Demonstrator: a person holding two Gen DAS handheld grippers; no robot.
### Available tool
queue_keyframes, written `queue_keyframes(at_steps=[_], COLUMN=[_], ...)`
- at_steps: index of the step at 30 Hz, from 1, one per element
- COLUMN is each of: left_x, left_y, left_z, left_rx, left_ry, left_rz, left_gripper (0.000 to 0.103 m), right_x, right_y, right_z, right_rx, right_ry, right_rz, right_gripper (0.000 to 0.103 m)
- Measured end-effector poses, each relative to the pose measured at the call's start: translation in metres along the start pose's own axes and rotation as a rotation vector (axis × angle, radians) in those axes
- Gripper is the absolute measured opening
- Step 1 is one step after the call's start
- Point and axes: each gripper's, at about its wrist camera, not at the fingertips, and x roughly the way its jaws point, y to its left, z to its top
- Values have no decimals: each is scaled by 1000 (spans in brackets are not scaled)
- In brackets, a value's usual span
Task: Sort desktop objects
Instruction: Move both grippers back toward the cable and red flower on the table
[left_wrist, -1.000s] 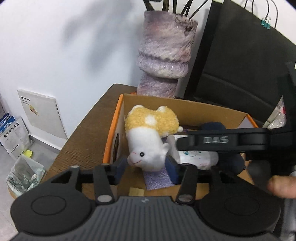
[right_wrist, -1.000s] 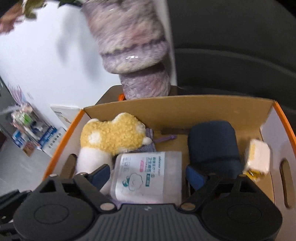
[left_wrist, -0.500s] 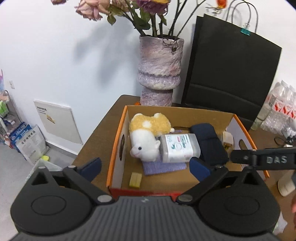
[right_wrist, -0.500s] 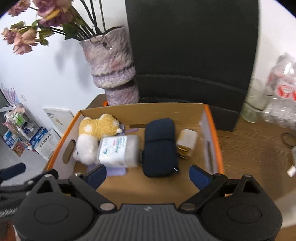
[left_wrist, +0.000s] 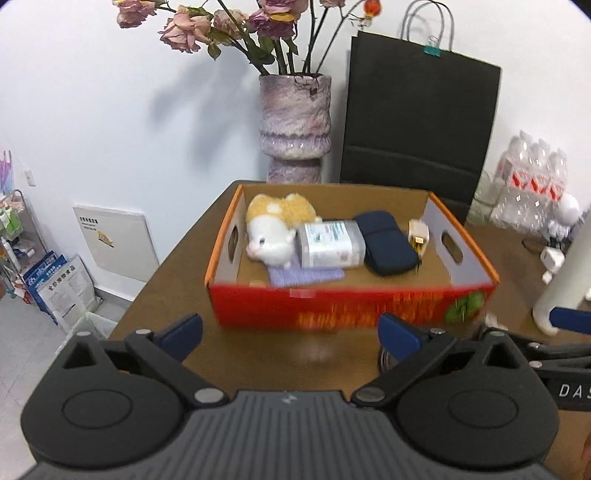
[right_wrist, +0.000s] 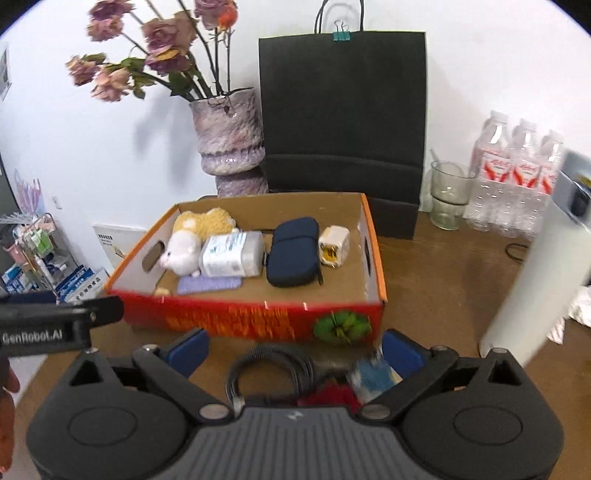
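A red and orange cardboard box (left_wrist: 351, 306) (right_wrist: 258, 317) stands on the wooden desk. Inside lie a white and yellow plush toy (left_wrist: 275, 230) (right_wrist: 192, 240), a wipes pack (left_wrist: 330, 245) (right_wrist: 232, 254), a dark blue pouch (left_wrist: 386, 243) (right_wrist: 293, 245), a white charger (left_wrist: 419, 234) (right_wrist: 334, 245) and a purple cloth (left_wrist: 306, 275) (right_wrist: 208, 284). My left gripper (left_wrist: 291, 332) is open and empty in front of the box. My right gripper (right_wrist: 295, 350) is open and empty above a coiled black cable (right_wrist: 269, 373) and a blurred blue and red item (right_wrist: 369, 376).
A purple vase (left_wrist: 295, 125) (right_wrist: 231, 144) with dried flowers and a black paper bag (left_wrist: 417, 125) (right_wrist: 341, 122) stand behind the box. A glass (right_wrist: 448, 194), water bottles (right_wrist: 517, 181) and a white upright appliance (right_wrist: 535, 266) are at the right.
Both grippers have pulled back out of the box and opened wide. The left gripper let go of the plush toy, which now lies in the box.
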Motion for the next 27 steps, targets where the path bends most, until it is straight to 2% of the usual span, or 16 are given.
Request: queue_keyframes(at_steps=[3,6,9,11,13,16,19,27], left_x=[-17,-38,-63,-73,-80,-86,-90,-77], left_y=[-2,2,3,2,3,1,-2,-17], left_z=[-31,-64,-105,-132,-153,-177,-188,-177], left_rx=[8,-15,15,59,66,55,68,80], left_ry=[-24,-33,-73,-81,-76,-55,-47,-55], left_rz=[4,-37,-31,-21,-17,-21,-44,-98], left_gripper=[103,103,103,103,103,103,103,103], right_x=[-16,-30,-47,-57,-67,-82,-91,-90], right_y=[3,4,7,10,13,14,15,3], right_z=[-34,-70,-107,-128,-148,-170,-180,-178], right_rx=[3,43,68,50,21,-19,-50,-23], right_ry=[-32,-44,-75,-97,-94,-143,-152,-163], right_rz=[-14,16,40,39,20,-10,-20,-26], right_gripper=[101,101,103,103,103,103,103,103])
